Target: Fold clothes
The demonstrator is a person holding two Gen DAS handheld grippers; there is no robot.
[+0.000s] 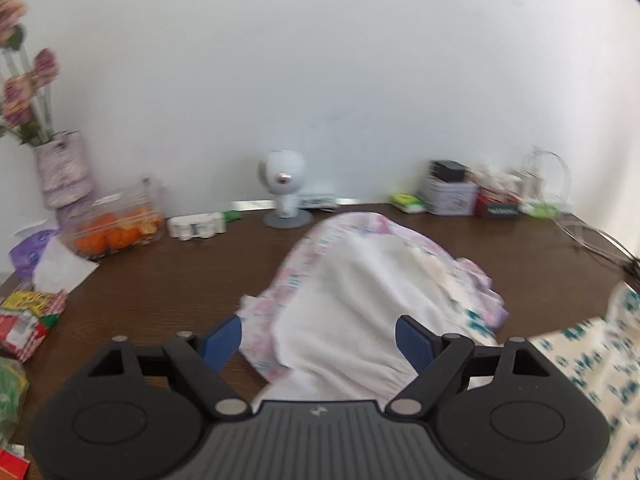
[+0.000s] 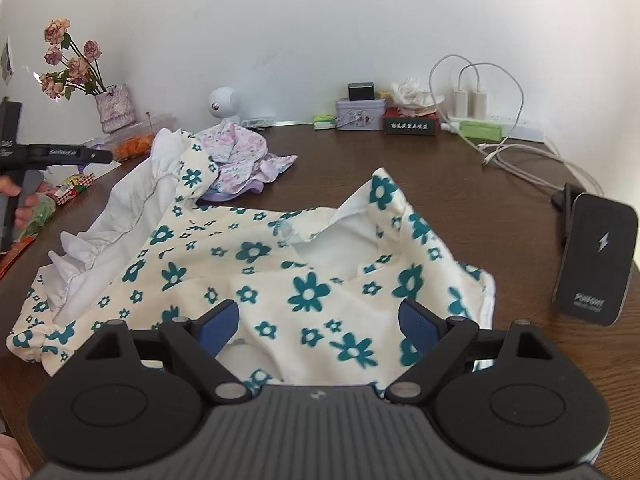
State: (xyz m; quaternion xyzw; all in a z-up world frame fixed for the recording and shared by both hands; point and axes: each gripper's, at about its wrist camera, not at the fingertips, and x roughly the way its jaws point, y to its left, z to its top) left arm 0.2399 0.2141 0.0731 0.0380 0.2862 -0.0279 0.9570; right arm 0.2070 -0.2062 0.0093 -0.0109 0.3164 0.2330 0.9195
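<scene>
Two garments lay loose on my brown bench (image 2: pixel 400 168), and both of my grippers stood spread with nothing pinched.

Under my right gripper (image 2: pixel 320 326) the cream garment (image 2: pixel 248 256) with teal flowers lay rumpled at the near edge of the bench, its white lining turned out along a gathered, frilled hem on its left side and showing again through an opening near its middle. Beyond it, touching its far left corner, I saw the pink-and-lilac garment (image 2: pixel 240 152) bunched in a heap near the back of the bench. From my left gripper (image 1: pixel 318 340) that same heap was blurred, showing a broad white inside bordered by pale pink print; the blue pads (image 1: pixel 414 340) hung apart above it, not pressing the cloth.
</scene>
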